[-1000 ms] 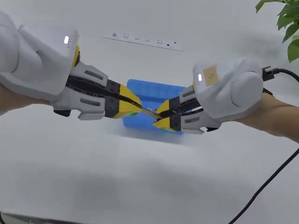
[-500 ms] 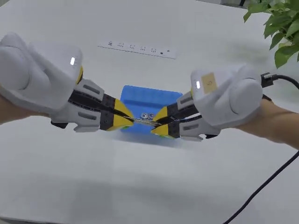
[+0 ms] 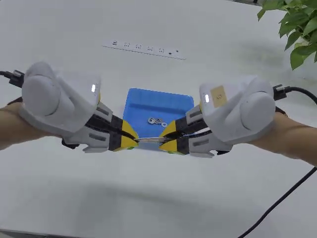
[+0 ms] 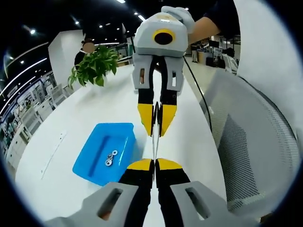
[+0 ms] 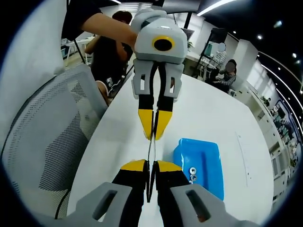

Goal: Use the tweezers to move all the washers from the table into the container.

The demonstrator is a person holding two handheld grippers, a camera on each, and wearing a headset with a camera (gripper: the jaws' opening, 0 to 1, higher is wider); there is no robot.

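The white desk (image 3: 74, 198) stands in an open office with a mesh chair (image 5: 61, 156) beside it. A leafy plant (image 3: 294, 29) and a power strip (image 3: 143, 49) are toward its far side. The blue container (image 3: 143, 101) sits mid-desk. A second ago the left gripper (image 3: 130, 140) and right gripper (image 3: 168, 139) overlapped its front. Now they meet at its near rim, each clenched on one end of the tweezers (image 3: 148, 139), which are held level between them. The washers (image 3: 157, 121), hidden then, lie clustered inside the container, just beyond the tweezers.
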